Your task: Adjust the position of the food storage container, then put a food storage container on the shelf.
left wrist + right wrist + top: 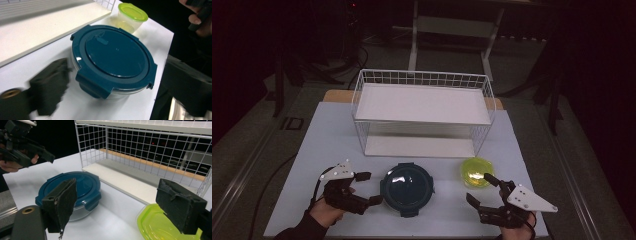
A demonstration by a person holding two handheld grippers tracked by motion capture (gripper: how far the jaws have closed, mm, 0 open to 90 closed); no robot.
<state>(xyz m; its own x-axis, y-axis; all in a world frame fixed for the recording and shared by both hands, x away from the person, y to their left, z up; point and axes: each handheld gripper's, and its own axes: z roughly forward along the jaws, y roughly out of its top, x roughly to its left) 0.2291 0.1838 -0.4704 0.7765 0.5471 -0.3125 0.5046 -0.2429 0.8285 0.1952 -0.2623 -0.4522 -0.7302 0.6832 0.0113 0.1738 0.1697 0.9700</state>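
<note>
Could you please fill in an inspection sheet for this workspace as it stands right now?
Surface: white table top, no spills seen.
Job's things: blue-lidded round container, lid on; small container with a yellow-green lid to its right.
Clutter: nothing seen.
Rack: white wire shelf rack behind the containers, both shelves bare.
Grippers: left gripper open beside the blue-lidded container, not touching; right gripper open, near the small container.
Cables: one trails from the left gripper to the floor.
Surroundings: dark floor, a metal frame behind.
</note>
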